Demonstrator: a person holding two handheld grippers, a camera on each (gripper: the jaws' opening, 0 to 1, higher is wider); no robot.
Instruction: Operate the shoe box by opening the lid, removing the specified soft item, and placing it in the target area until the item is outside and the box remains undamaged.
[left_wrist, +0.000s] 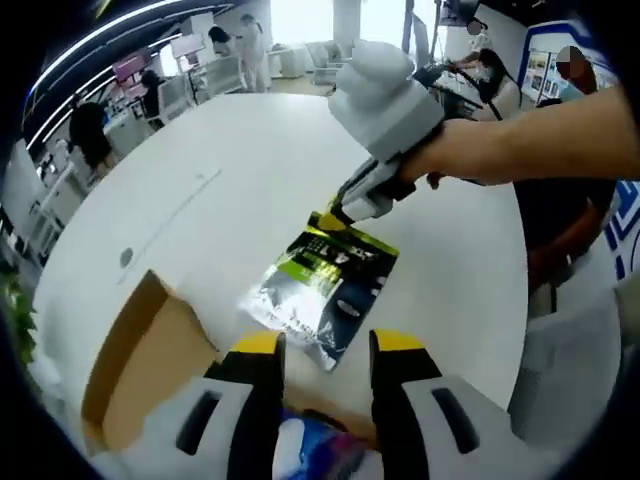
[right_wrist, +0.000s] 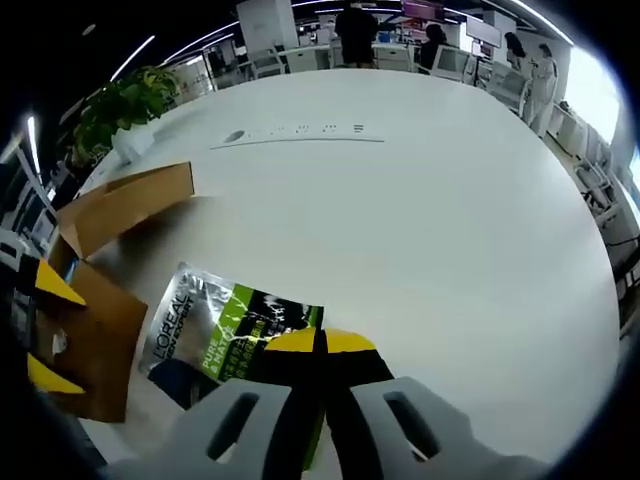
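**Pouch out of the box, pinched at its top edge**

In the left gripper view, the open cardboard box (left_wrist: 150, 350) sits at lower left on the white table (left_wrist: 230, 190), its flap raised. Right of it the left gripper (left_wrist: 322, 345) rises from the bottom edge with its jaws apart and nothing between them, above some blue and white packaging down in the box. Just beyond its tips lies the silver-and-green pouch (left_wrist: 325, 295), flat on the table outside the box. Further right, the right gripper (left_wrist: 335, 215), held in a person's hand (left_wrist: 450, 150), comes down from the upper right and meets the pouch's far top edge.

In the right gripper view, the box (right_wrist: 110, 210) stands at left, the left gripper's yellow tips (right_wrist: 50, 330) before it. The pouch (right_wrist: 225, 330) lies right of the box, its near edge under the right gripper (right_wrist: 320, 342), whose jaws are closed together on that edge.
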